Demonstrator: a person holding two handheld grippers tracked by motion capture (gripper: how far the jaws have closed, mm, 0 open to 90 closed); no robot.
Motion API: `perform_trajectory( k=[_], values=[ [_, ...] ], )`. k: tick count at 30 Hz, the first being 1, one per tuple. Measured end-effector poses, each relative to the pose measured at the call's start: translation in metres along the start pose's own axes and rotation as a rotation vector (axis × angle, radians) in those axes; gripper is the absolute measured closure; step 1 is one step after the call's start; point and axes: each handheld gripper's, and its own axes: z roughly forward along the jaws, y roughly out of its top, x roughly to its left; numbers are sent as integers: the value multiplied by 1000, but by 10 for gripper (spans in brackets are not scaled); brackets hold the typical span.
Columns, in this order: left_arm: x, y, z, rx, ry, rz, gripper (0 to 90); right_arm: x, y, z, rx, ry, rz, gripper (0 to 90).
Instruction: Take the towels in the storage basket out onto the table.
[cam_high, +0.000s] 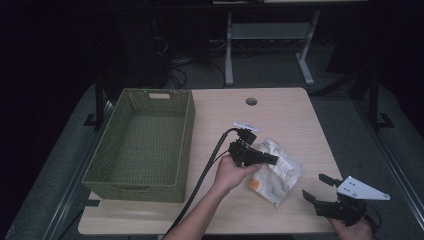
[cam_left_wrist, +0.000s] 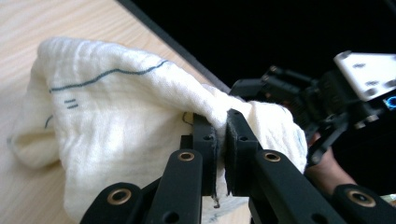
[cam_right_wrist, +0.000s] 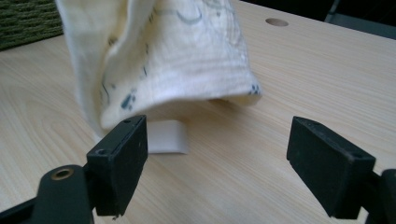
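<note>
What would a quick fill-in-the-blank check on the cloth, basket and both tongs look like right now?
1. The left tongs are shut on the ____ cloth.
2. The right tongs stand ____, with nothing between the pads.
3. The green woven basket sits to the ____ of the cloth in the high view.
4. The inside of the basket is ____.

Missing words: white; open; left; empty
</note>
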Motion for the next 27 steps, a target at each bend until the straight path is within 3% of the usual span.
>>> perform_trajectory(
  k=[11, 19, 27],
  values=[
    [26, -21, 8, 46, 46, -64, 831, 2, 0, 5, 19, 14, -19, 201],
    [33, -29, 12, 90, 72, -61, 805, 4, 0, 12, 42, 34, -30, 205],
    [30, -30, 12, 106, 80, -47, 730, 6, 1, 16, 65, 50, -40, 213]
  ],
)
